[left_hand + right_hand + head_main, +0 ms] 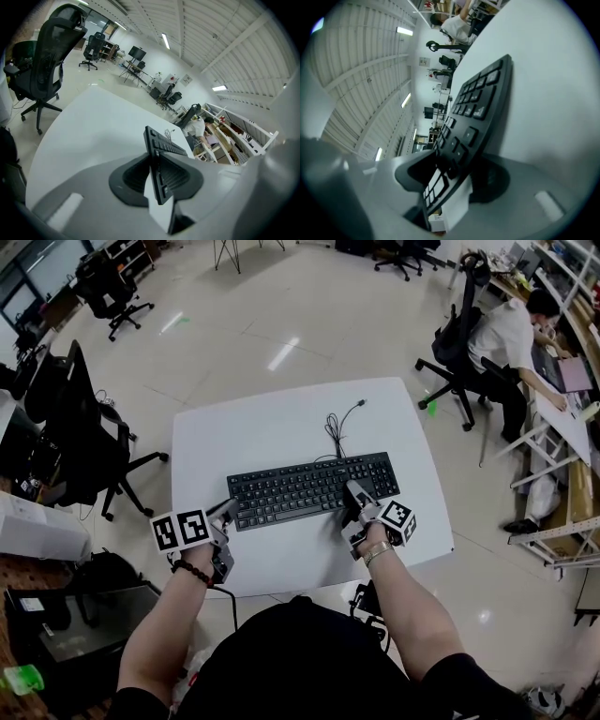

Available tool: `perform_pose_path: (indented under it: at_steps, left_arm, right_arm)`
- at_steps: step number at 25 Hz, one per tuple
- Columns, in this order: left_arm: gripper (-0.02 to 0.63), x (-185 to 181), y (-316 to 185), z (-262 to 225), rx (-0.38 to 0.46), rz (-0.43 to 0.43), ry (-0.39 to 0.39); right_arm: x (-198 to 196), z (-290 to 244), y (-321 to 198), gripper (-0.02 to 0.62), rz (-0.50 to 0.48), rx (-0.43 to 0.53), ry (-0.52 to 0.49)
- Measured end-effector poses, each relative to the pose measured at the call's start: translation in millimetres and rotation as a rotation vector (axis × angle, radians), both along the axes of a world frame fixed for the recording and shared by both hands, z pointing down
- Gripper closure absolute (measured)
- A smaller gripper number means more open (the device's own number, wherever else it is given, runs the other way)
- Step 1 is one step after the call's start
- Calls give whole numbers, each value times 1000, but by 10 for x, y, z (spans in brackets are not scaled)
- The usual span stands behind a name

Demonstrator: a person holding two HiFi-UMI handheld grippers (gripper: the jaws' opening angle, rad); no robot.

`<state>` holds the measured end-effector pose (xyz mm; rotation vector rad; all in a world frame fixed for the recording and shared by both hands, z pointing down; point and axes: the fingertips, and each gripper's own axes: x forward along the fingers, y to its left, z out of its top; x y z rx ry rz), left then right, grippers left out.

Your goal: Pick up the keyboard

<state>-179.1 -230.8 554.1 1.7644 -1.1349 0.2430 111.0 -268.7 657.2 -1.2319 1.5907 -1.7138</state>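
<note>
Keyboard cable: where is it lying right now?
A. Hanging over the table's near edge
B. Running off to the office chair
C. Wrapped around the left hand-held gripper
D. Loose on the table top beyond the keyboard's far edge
D. In the head view, the cable loops from the far edge of the keyboard across the white table, with its plug end lying free there.

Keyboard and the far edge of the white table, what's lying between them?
Only the keyboard and its own black cable, bunched in loops on the otherwise bare white table; the head view shows it.
</note>
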Motion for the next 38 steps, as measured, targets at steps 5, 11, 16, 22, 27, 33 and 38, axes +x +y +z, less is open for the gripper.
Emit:
perform_pose_path:
  at_steps: [5, 11, 16, 22, 27, 33, 38]
  left_arm:
    - [531, -5, 8, 28, 3, -13, 8]
    - [526, -21, -9, 10, 16, -40, 56]
    - [526, -46, -13, -77, 56, -52, 118]
    - [526, -74, -49, -293, 153, -58, 192]
    - [525, -107, -94, -451, 223, -55, 227]
    - [523, -111, -117, -544, 291, -49, 231]
    - [522, -93, -132, -591, 336, -38, 223]
  right_arm:
    - [15, -56, 21, 430, -7, 32, 10]
    - [56, -322, 22, 466, -25, 78, 56]
    - [67, -743, 17, 472, -43, 162, 113]
    - [43, -1450, 2, 479, -85, 308, 210]
    - [-30, -1980, 49, 483, -121, 406, 310]
    - [-91, -2365, 175, 483, -146, 488, 424]
    - [-92, -2473, 252, 483, -138, 510, 459]
